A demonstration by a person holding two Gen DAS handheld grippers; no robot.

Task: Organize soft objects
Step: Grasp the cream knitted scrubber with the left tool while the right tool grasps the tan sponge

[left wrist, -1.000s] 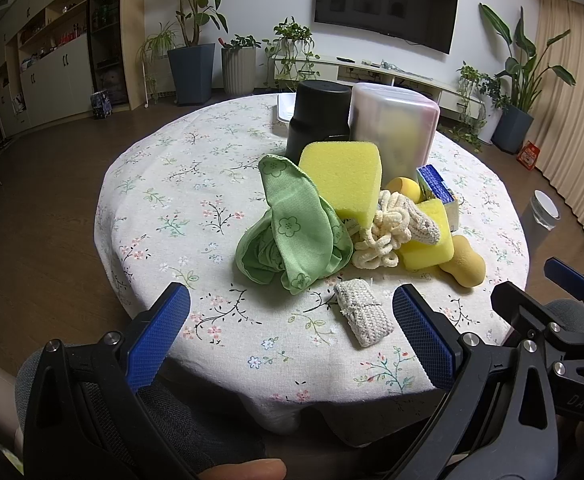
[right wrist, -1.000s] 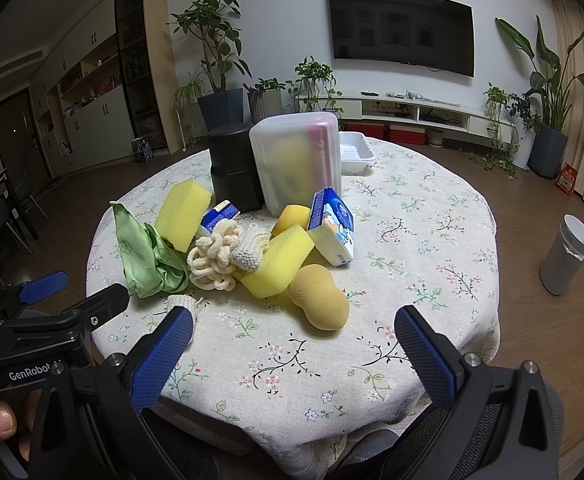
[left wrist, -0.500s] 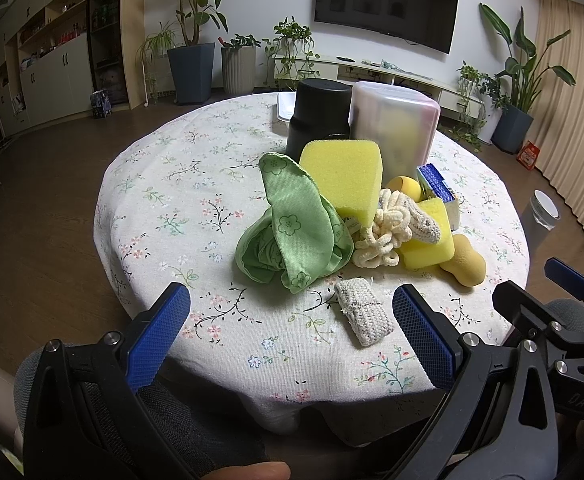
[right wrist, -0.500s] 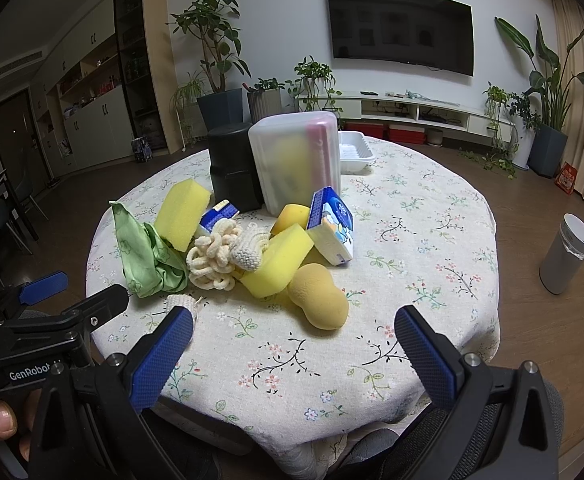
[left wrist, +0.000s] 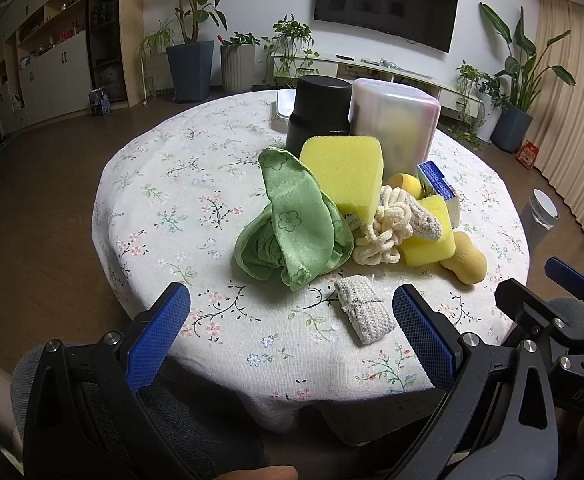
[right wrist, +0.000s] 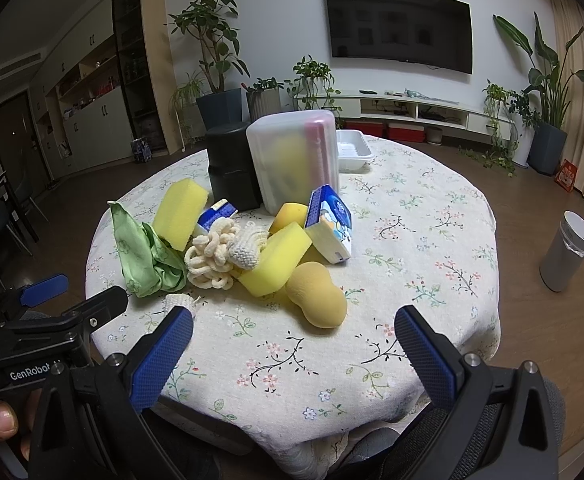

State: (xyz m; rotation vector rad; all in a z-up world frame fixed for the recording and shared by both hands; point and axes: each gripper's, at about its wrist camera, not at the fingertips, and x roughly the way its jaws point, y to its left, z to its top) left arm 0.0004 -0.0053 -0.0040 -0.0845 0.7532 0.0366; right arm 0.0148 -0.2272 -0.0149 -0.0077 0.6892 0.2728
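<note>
both the left gripper (left wrist: 290, 330) and right gripper (right wrist: 294, 354) hung spread and empty at the table's (right wrist: 432, 208) near edge, the soft pile (left wrist: 356, 216) untouched mid-table, so sorting seemingly awaited a first reach-and-pinch.

Both cams sit low at the desk's (left wrist: 164, 184) near edge

Left looks from the pile's (left wrist: 348, 216) left, right from its right; both share pile, TV wall.
</note>
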